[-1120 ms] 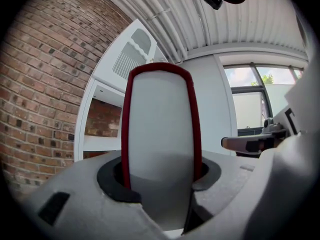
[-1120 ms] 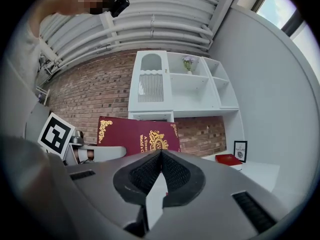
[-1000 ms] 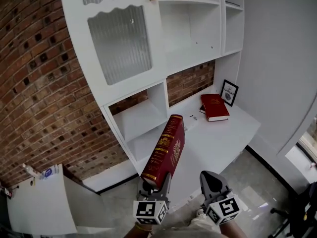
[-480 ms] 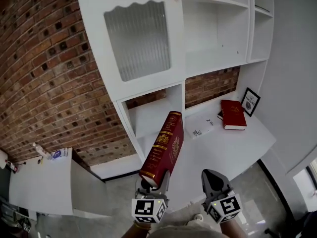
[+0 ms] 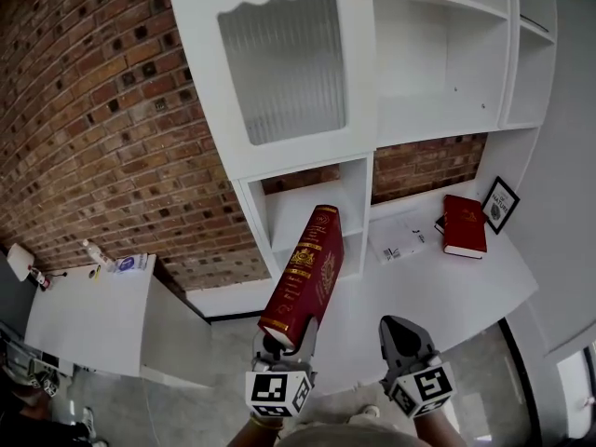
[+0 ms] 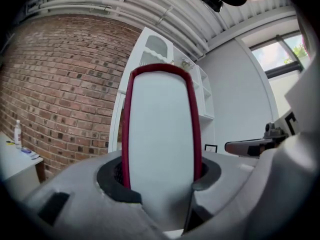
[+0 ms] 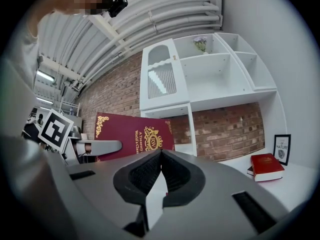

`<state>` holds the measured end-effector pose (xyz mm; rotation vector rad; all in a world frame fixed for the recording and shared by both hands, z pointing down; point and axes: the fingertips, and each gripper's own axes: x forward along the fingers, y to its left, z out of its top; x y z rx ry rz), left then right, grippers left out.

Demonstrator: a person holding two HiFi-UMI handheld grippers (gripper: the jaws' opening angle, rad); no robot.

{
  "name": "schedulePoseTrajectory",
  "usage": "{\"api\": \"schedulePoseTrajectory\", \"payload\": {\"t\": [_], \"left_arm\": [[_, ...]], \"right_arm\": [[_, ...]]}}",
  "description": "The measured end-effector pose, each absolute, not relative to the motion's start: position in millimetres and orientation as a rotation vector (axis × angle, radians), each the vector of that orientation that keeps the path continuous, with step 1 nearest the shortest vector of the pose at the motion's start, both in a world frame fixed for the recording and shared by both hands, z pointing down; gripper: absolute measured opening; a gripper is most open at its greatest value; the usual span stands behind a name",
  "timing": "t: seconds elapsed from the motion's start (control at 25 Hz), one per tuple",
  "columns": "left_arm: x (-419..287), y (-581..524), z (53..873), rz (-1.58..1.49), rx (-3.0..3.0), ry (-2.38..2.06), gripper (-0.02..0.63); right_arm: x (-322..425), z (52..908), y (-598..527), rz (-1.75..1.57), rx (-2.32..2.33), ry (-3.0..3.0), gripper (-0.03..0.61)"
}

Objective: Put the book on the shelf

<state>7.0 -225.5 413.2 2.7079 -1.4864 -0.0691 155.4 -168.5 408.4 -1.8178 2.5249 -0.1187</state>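
Left gripper (image 5: pixel 282 341) clamps the red hardback book (image 5: pixel 304 270) by its lower end, jaws wide across the covers, the book tilted up before the open shelf compartment (image 5: pixel 291 217); best enter it upright, clearing the divider. Right gripper (image 5: pixel 403 335) closed, empty

The book (image 5: pixel 303 273) has a glossy maroon cover with gold foil (its page edges look plain matt paper). The shelf (image 5: pixel 447 73) is smooth white paint, its door (image 5: pixel 284 63) ribbed glass; the wall (image 5: pixel 102 128) is rough brick.
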Motion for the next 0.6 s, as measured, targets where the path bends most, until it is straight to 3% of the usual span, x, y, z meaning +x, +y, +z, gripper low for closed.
{"api": "schedulePoseTrajectory", "payload": {"t": [0.6], "left_arm": [[-7,-229,405,-0.091,2.589,-1.717,0.232]], "right_arm": [[144,416,-192,-0.144,-1.625,2.713,0.008]]}}
